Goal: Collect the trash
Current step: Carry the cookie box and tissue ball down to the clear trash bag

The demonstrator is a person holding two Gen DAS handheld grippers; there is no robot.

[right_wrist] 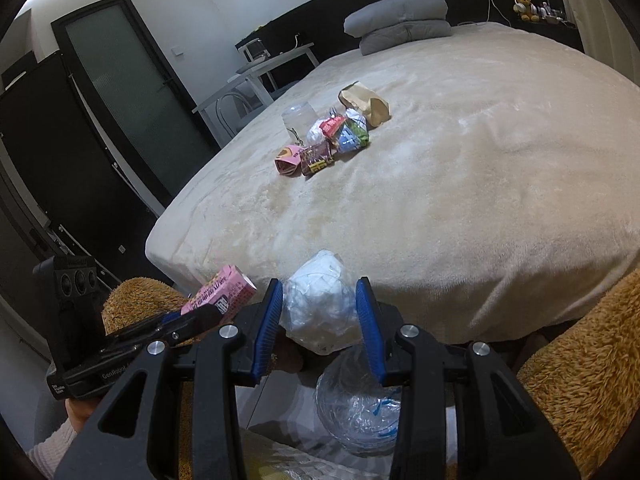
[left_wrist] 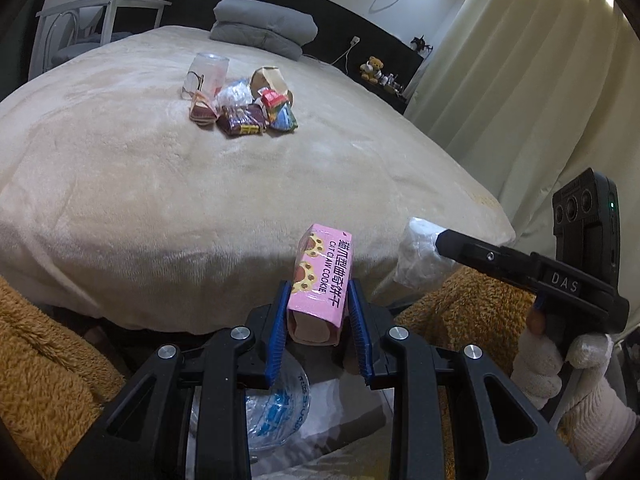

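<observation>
Two grippers, each loaded, held at the near edge of a bed (left_wrist: 120, 208) under a cream plush cover. Left gripper (left_wrist: 320, 312): jaws narrow, blue pads pressed on both sides of a pink cookie box (left_wrist: 320, 276), which stands upright; its lower end is hidden between the fingers. Right gripper (right_wrist: 320, 320): jaws narrow, closed on a crumpled clear plastic bag (right_wrist: 320, 300) with white contents that cannot be made out. Below both grippers, a clear plastic sheet with blue print (right_wrist: 356, 412), partly covered by the gripper frames; whether it lines a bin cannot be told. Far, mid-bed, left to right: a clear plastic cup (left_wrist: 206, 74), a small pink-and-brown wrapper (left_wrist: 202, 110), a dark snack packet (left_wrist: 242, 120), a white crumpled bag (left_wrist: 236, 94), red and blue-green wrappers overlapping, a brown paper bag (left_wrist: 270, 78). Farther off, folded grey bedding (left_wrist: 264, 26). Tan fleece (left_wrist: 44, 360) fills both near corners, cut off by the frame. Far right, a gloved hand (left_wrist: 560, 364), partly cropped.
</observation>
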